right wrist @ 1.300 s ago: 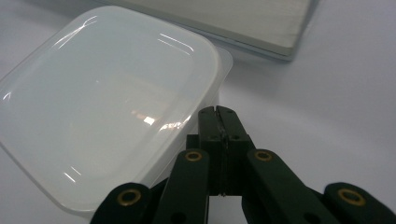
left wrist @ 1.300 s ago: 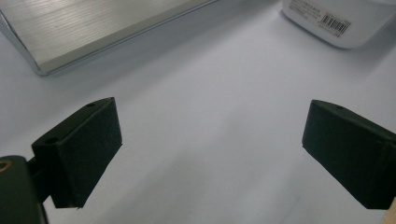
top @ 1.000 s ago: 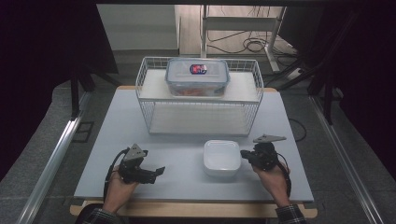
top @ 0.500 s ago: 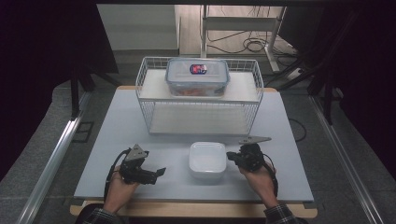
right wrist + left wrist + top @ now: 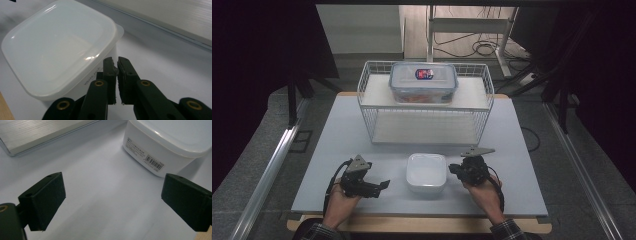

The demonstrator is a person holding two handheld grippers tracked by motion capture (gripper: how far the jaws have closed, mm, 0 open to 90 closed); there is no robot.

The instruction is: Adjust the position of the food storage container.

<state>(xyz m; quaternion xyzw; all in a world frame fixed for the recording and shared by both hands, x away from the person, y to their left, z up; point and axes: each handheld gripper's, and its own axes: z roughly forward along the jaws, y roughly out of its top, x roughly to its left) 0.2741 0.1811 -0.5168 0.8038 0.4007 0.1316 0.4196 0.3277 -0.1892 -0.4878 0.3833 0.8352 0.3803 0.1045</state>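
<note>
A white lidded container point(image 5: 426, 172) sits on the grey table point(image 5: 522, 145) near the front, between both hands. My right gripper point(image 5: 455, 170) is at its right side, jaws shut. In the right gripper view the gripper's tips point(image 5: 115, 62) press against the container point(image 5: 60, 50) just under the lid's rim, and I cannot tell whether they pinch anything. My left gripper point(image 5: 381, 185) rests on the table left of the container, open. In the left gripper view, bare table lies between the left gripper's point(image 5: 112, 202) jaws, with the container point(image 5: 170, 142) ahead to the right.
A white wire basket point(image 5: 367, 100) stands at the back of the table and holds a clear lidded box point(image 5: 423, 82) with a red and blue label. Its lower edge point(image 5: 37, 135) runs close ahead of my left gripper. The table's wooden front edge is near both forearms.
The white container has slid left across the table with my right gripper against it. The left gripper has stayed where it was.
</note>
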